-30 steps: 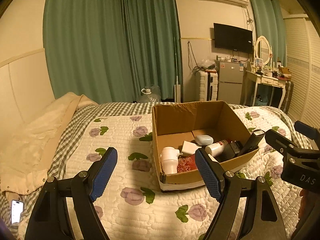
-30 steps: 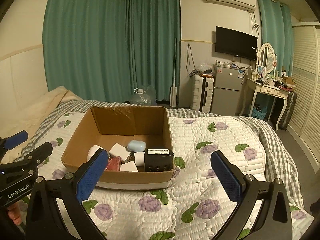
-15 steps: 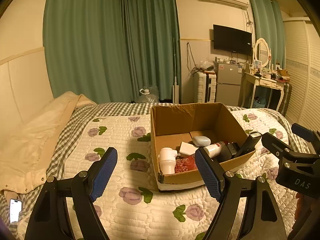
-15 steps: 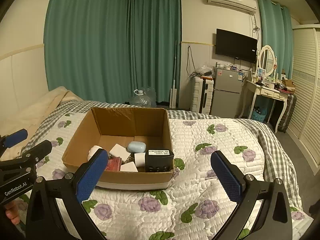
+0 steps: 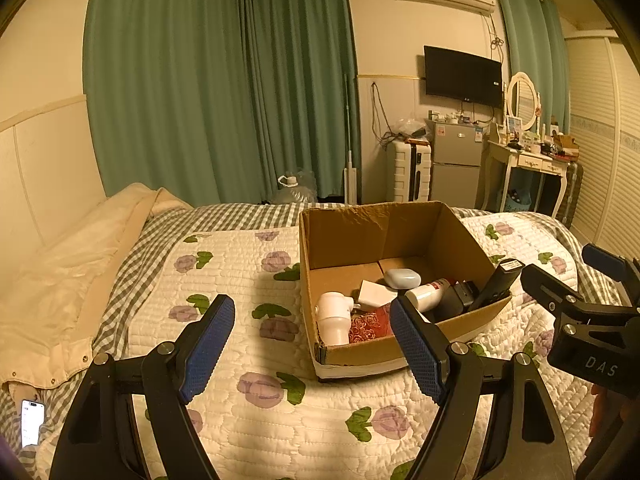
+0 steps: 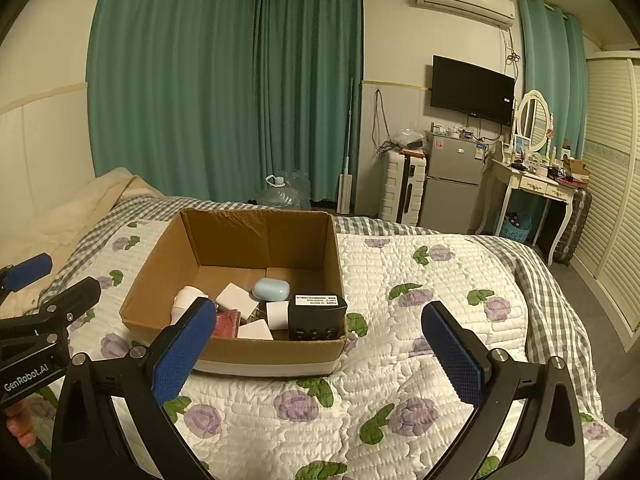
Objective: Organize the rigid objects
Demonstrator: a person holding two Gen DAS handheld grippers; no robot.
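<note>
- On the bed [image 6: 420, 344], a white quilt with purple flowers covers the top, and a grey checked blanket lies along the far side.
- Behind the bed hang long green curtains [image 6: 224, 80] that go almost up to the ceiling.
- A brown cardboard box [image 6: 248, 346] sits on the quilt with its top open, and the small hard things are all inside it.
- The left gripper [image 5: 312, 354] hangs above the quilt just in front of the box, with its two blue pads wide apart and nothing between them.
- The right gripper [image 6: 318, 350] hangs above the quilt near the front of the box, and its blue pads are wide apart too, with nothing between them.
- A black box with a white label [image 6: 317, 316] leans in the front right corner of the cardboard box.
- A white bottle [image 5: 334, 318] stands near the left wall of the box.
- A white bottle with a red band [image 5: 426, 291] lies on its side, between the white bottle and the black things.
- A red patterned pack [image 5: 368, 326] lies flat near the front, just beside the white bottle.
- A flat white square box [image 6: 236, 297] lies tilted in the middle.
- A small light blue case [image 6: 271, 289] rests toward the back, just behind the white square box.
- A phone [image 5: 32, 424] with a lit screen lies at the near left edge of the bed, well apart from the box.
</note>
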